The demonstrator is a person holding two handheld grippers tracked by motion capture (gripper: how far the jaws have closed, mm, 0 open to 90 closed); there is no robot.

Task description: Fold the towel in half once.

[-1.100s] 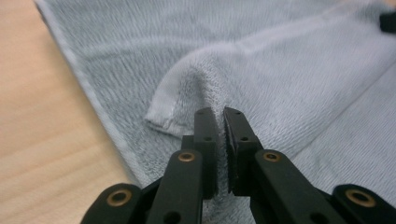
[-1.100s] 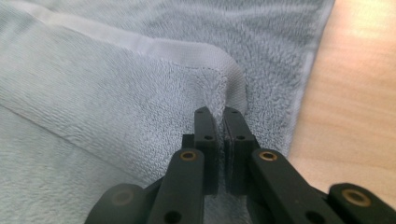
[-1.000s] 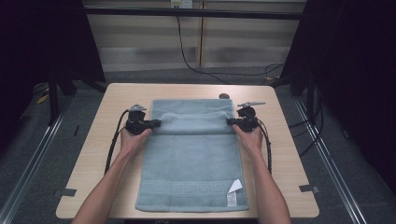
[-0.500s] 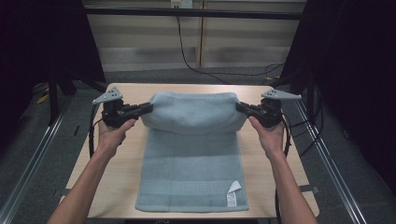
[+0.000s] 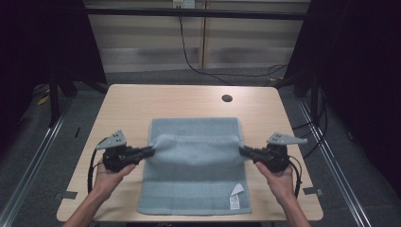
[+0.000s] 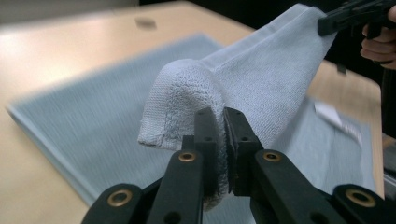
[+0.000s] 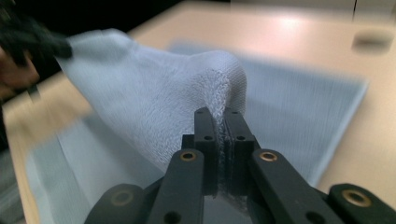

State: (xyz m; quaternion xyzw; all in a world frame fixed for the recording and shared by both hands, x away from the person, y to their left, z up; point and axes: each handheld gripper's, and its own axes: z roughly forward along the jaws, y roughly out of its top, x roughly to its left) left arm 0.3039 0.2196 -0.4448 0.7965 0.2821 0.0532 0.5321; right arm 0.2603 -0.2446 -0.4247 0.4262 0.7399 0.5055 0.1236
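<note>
Currently, both grippers' fingers clamped on towel (image 5: 196, 156) fold corners, left gripper (image 5: 150, 152), right gripper (image 5: 242, 150), bare desk (image 5: 189, 101) beyond the fingers, dark room around.

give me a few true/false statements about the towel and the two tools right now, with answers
1. The left tool is shut on the towel. True.
2. The right tool is open and clear of the towel. False: its jaws are shut on the towel's edge.
3. The towel lies fully flat on the table. False: a fold is lifted between the tools.
4. A white label shows near the towel's near right corner. True.
5. The towel is red. False: it is pale blue-grey.
</note>
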